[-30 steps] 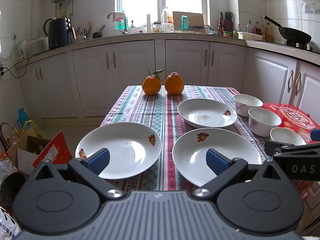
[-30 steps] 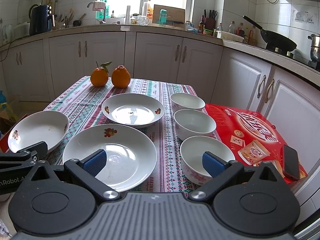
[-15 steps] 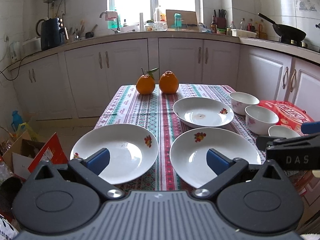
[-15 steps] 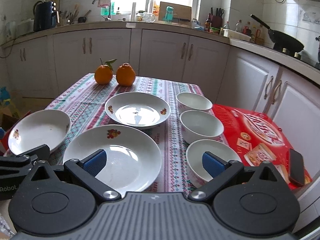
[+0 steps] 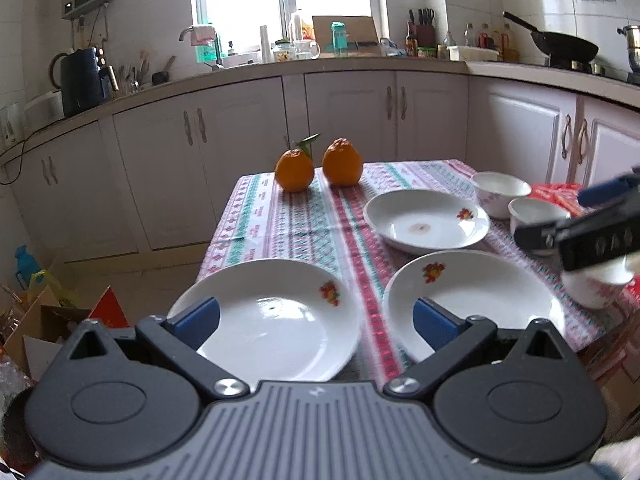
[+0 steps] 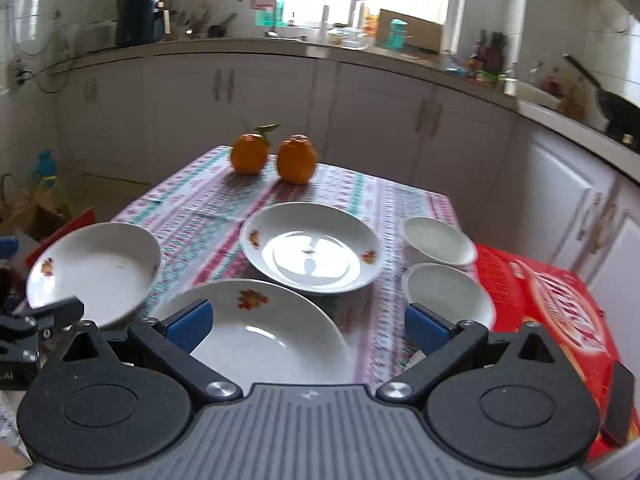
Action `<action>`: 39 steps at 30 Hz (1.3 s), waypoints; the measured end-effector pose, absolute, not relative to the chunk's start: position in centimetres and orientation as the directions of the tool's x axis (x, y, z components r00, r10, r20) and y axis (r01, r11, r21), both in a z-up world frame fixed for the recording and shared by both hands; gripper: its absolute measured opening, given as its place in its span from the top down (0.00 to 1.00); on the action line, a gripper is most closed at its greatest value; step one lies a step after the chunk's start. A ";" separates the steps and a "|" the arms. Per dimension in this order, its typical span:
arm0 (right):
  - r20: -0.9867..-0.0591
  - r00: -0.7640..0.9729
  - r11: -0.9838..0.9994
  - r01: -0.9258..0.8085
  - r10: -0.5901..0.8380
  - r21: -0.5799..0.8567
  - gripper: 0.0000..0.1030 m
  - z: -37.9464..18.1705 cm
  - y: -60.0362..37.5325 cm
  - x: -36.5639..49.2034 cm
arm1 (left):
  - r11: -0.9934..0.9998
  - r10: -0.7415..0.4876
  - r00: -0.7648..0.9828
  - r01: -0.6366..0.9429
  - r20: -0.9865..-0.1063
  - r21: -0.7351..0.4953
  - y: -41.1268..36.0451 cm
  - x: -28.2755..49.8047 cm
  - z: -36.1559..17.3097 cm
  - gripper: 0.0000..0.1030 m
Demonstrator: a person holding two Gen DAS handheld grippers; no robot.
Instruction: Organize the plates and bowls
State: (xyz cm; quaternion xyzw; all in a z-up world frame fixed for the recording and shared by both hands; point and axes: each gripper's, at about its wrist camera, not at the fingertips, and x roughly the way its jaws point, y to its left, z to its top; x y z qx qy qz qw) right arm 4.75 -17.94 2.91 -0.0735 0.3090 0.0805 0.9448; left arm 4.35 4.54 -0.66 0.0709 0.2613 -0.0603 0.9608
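Plates (image 5: 276,320) — white, shallow, each with small fruit motifs — lie beneath both gaping tools (image 5: 316,320) (image 6: 306,324).

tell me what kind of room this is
Very likely a home kitchen: white cabinets under a countertop that wraps the corner, a black wok on the stove, a knife block by the window, and a cloth-covered table set with plates.
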 end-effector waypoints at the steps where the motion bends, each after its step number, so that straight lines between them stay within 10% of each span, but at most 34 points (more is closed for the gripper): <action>1: -0.598 0.792 0.973 -0.213 0.122 -0.084 0.00 3.0 -17.7 5.1 | 0.981 -0.075 0.856 0.154 -0.512 0.113 5.0 4.5 -0.8 0.01; 29: -0.786 0.344 0.755 -0.617 0.513 0.223 0.00 -0.7 -6.6 19.6 | 0.936 -0.237 0.670 0.352 -0.703 0.020 13.6 8.1 -6.3 0.01; 39: -0.826 0.224 0.708 -0.655 0.518 0.266 0.18 -3.3 -3.9 23.0 | 0.916 -0.283 0.626 0.401 -0.727 -0.011 14.2 9.8 -7.0 0.01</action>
